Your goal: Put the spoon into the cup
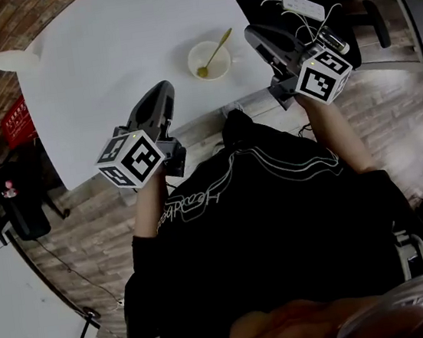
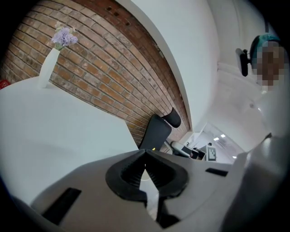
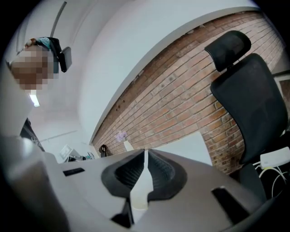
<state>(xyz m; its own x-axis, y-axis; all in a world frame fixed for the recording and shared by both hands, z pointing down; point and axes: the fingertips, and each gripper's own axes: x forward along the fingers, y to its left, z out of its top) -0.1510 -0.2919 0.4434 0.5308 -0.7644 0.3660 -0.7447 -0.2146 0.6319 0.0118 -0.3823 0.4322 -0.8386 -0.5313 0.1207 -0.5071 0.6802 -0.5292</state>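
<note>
Smooth white tabletop (image 1: 104, 55) bears round cup (image 1: 192, 54) holding gold spoon (image 1: 217, 50).

Black short-sleeved shirt (image 1: 280, 217) with white line print and lettering

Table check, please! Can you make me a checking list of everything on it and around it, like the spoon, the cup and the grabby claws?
Surface: white table, mostly bare.
Job's things: gold spoon already sits in the white cup, its handle leaning over the rim.
Clutter: white vase with purple flowers at the far left corner.
Grippers: left gripper and right gripper are both shut with nothing between the jaws, and both are near the table's near edge.
Cables: white power strip with wires, off the table on the right.
Surroundings: brick wall, black office chair, wooden floor.
</note>
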